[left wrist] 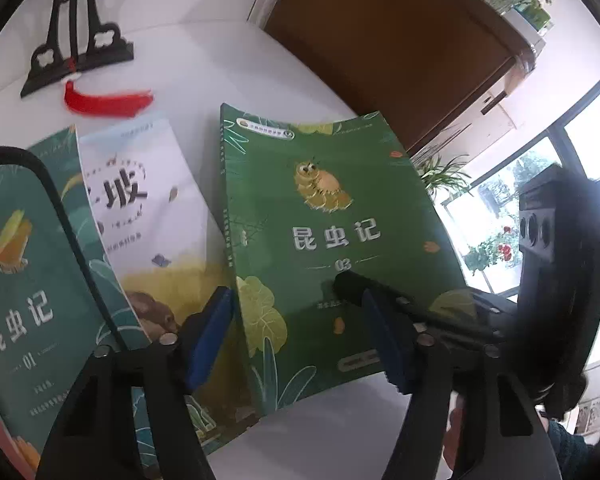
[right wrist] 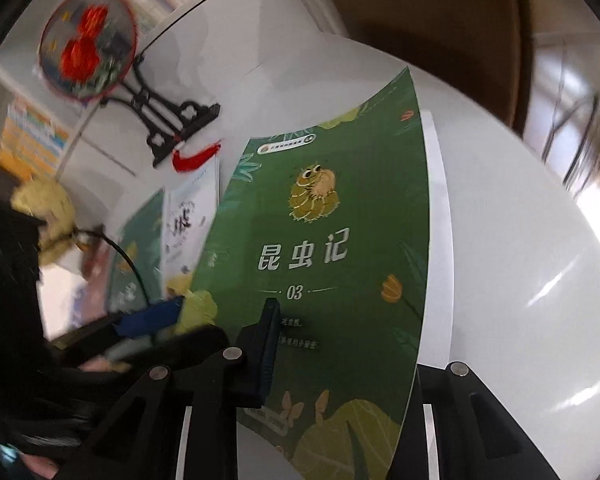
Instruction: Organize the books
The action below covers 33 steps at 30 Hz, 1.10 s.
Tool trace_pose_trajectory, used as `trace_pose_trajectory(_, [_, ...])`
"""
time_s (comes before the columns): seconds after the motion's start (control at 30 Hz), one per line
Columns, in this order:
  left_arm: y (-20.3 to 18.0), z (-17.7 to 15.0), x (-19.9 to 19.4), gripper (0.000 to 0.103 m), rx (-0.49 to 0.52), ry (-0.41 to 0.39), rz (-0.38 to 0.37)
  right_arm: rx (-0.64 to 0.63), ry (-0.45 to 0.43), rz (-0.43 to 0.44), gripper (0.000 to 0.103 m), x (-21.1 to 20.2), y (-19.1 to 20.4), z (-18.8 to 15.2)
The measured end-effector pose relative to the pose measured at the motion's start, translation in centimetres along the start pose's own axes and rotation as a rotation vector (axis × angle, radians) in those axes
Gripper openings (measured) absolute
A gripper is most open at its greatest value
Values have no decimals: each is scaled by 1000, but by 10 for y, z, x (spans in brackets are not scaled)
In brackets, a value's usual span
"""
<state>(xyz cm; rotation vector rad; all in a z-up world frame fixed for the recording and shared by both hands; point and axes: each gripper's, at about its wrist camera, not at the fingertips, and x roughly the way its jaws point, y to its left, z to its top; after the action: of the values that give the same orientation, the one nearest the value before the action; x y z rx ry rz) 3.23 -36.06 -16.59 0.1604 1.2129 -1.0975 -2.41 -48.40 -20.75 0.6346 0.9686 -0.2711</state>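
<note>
A green book marked 03 (left wrist: 332,216) stands tilted on the white table (left wrist: 228,64); it also shows in the right wrist view (right wrist: 332,248). My left gripper (left wrist: 296,340) is open around its lower spine edge, blue pads on either side. My right gripper (right wrist: 340,344) has its left finger (right wrist: 266,344) on the front cover; the other finger is hidden behind the book. A white book (left wrist: 148,208) and a green book marked 01 (left wrist: 28,280) lean to its left.
A black ornate stand (left wrist: 76,40) with a red tassel (left wrist: 108,100) sits at the table's back; it carries a round embroidered fan (right wrist: 86,40). A brown cabinet (left wrist: 388,40) is behind the table. Potted plants (left wrist: 440,172) stand by the window.
</note>
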Motion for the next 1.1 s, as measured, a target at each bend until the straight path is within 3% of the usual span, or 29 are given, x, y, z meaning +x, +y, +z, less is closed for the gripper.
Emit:
trace_pose_trajectory(0.13, [-11,1,-11,62,32,-22,-62,-100,-16,-56,25,-2,7,2])
trace_pose_trajectory(0.2, [-16,2,-13,62,48,-34,-54,-172,-46,-96,25,-7,14,-1])
trace_pose_trajectory(0.3, [-14,3,-6,62,47,-18,-50,-177,-83,-98,25,-16,15,1])
trace_pose_trajectory(0.43, [2,5,21,62,-6,43,-48,-194,-31,-140,25,-5,8,2])
trace_pose_trajectory(0.57, [2,10,26,62,-16,25,-55,-195,-19,-149,25,0,4,1])
trace_pose_trajectory(0.83, [11,8,30,81,-41,13,-108,-214,-47,-144,26,1,1,3])
trace_pose_trajectory(0.87, [14,5,27,81,-60,10,-129,-214,-48,-146,26,0,1,3])
trace_pose_trajectory(0.93, [21,3,14,81,-122,-7,-264,-222,-52,-161,26,1,2,3])
trace_pose_trajectory(1.0, [20,0,6,78,-150,-20,-350,-228,-56,-166,26,1,3,3])
trace_pose_trajectory(1.1, [10,-4,-1,78,-102,-23,-364,-201,-67,-126,26,-5,-1,5])
